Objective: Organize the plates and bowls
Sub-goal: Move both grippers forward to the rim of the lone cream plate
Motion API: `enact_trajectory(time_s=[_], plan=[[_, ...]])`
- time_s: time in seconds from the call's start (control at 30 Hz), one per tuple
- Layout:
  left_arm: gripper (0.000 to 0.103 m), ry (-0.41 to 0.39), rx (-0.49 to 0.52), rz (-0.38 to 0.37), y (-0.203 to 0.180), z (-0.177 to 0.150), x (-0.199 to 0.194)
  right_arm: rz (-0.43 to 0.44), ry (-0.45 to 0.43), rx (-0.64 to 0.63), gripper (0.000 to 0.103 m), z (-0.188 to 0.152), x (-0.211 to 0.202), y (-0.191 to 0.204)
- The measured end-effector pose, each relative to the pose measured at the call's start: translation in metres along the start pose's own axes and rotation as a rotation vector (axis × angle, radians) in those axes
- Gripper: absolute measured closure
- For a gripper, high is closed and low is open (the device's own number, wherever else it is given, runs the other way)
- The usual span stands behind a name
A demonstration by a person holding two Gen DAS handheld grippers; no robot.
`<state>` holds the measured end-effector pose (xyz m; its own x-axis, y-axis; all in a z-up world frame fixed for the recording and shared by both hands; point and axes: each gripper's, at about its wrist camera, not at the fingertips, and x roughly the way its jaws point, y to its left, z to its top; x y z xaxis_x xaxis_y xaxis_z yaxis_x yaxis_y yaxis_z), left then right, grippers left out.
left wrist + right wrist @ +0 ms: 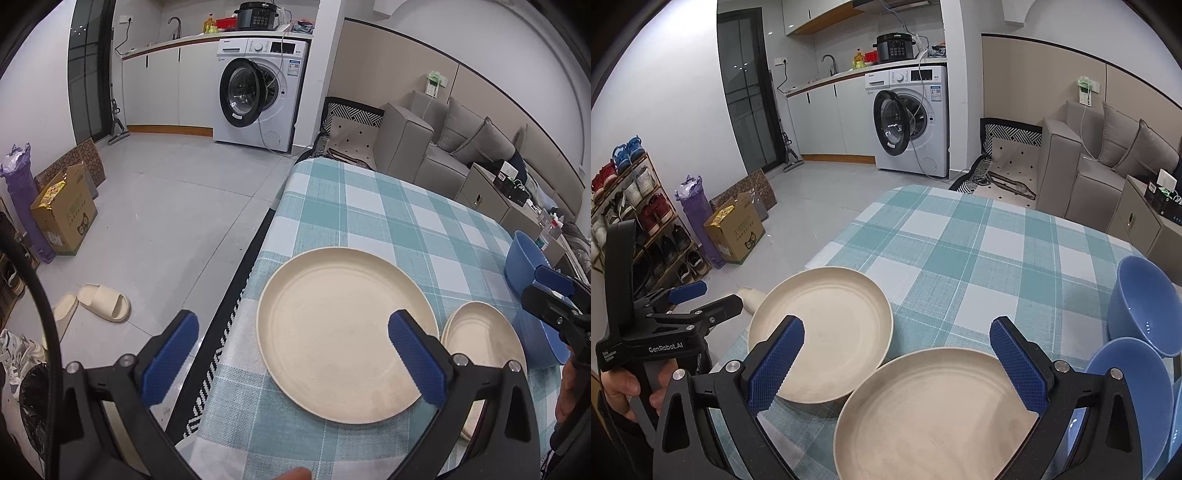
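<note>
Two cream plates [820,332], two blue bowls [1145,317] — all empty.

Washer [911,117] w/ door open, cardboard box [735,229], shoe rack [639,225], sofa [1108,162].

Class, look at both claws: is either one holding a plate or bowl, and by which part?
Nothing is held. The left claw and right claw are both open above the cream plates.

Left wrist view: low over table's left edge [280,221], facing the washing machine [258,92]. Right wrist view: just rightward, same heading. Shared: both cream plates [820,332], checked cloth, kitchen.
</note>
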<state>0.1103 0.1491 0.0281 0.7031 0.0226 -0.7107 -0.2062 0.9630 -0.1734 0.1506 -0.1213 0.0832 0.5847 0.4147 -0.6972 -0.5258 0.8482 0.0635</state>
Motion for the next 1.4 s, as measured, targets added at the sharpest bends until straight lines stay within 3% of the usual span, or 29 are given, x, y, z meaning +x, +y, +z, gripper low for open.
enact_trajectory(time_s=[1.07, 1.4], plan=[[0.000, 0.071, -0.025, 0.026, 0.014, -0.011, 0.050, 0.011, 0.131, 0.015, 0.001, -0.001, 0.094, -0.003], [0.000, 0.111, -0.055, 0.025, 0.019, -0.017, 0.067, 0.004, 0.212, 0.012, 0.001, -0.008, 0.126, -0.005]])
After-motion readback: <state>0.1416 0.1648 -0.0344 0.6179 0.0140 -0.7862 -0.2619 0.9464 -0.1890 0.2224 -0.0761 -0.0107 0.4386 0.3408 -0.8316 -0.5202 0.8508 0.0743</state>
